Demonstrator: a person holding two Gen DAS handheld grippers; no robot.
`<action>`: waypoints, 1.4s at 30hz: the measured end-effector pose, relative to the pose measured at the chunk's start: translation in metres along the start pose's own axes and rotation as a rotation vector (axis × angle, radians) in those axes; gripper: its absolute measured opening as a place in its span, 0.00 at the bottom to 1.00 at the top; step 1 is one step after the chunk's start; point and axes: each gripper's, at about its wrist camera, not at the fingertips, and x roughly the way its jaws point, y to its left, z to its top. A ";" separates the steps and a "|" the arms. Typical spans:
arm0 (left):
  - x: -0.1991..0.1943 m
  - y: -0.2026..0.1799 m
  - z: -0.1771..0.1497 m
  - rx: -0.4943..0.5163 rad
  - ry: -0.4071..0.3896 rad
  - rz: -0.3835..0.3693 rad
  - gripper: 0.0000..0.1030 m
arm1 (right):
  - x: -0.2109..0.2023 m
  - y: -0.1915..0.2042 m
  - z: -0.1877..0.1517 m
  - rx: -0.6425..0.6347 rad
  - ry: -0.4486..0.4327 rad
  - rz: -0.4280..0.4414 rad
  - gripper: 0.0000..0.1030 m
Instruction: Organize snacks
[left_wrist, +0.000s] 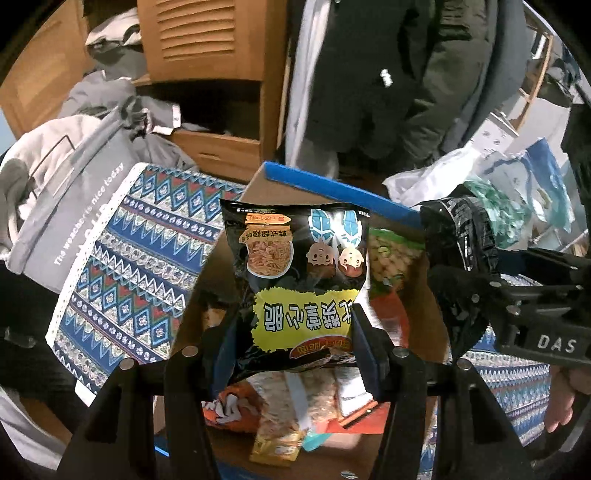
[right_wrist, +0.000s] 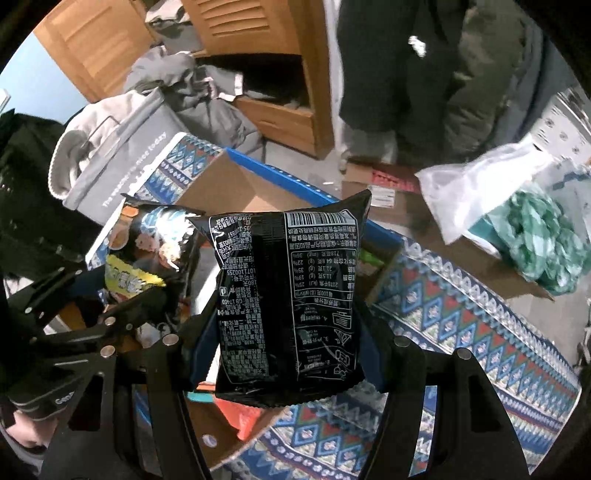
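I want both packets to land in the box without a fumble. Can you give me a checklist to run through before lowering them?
1. Left gripper shut on the snack packet with the yellow label: ok.
2. Right gripper shut on the black packet: ok.
3. Cardboard box open below both packets: ok.
4. The two packets apart from each other: ok, a gap shows in the right wrist view.
5. Free floor space in the box, which already holds an orange packet: cannot tell.
6. Grip depth on each packet: cannot tell.
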 end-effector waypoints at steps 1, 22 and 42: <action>0.003 0.003 0.000 -0.010 0.007 -0.001 0.56 | 0.002 0.002 0.001 -0.007 0.000 0.001 0.63; -0.031 0.020 0.001 -0.081 -0.058 0.008 0.71 | -0.029 0.006 0.004 0.035 -0.102 -0.015 0.72; -0.107 -0.023 -0.007 0.037 -0.217 -0.008 0.86 | -0.125 -0.011 -0.049 0.124 -0.270 -0.111 0.78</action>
